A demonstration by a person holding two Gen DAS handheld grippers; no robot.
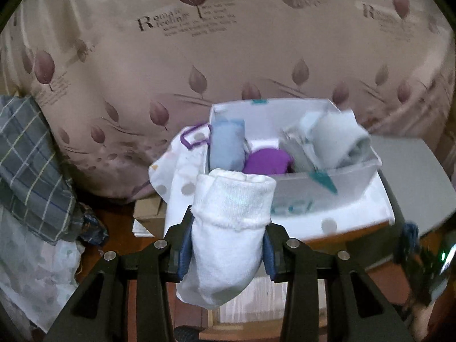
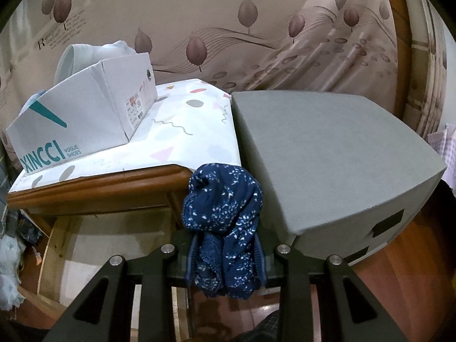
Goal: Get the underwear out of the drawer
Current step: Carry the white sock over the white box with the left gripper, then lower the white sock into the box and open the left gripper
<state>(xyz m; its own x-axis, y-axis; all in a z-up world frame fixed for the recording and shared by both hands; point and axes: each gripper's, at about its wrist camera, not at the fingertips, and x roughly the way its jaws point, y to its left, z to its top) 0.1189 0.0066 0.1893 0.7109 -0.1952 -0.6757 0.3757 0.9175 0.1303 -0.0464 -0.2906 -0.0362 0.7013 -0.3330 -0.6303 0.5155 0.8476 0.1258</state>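
While the white underwear [image 1: 228,228] is clamped between the pads of the left gripper [image 1: 226,245] above the shoe box [image 1: 313,188], a dark blue patterned pair [image 2: 225,213] is pinched by the right gripper [image 2: 226,259] beside the grey block [image 2: 327,156]; more folded pieces [image 1: 228,145] are seen inside the box

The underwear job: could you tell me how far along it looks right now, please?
Done: two pieces are lifted. In hand: the left tool is shut on a rolled white garment; the right tool is shut on a navy speckled garment. Left: neither is set down yet, and the shoe box holds a purple piece and pale blue rolls.
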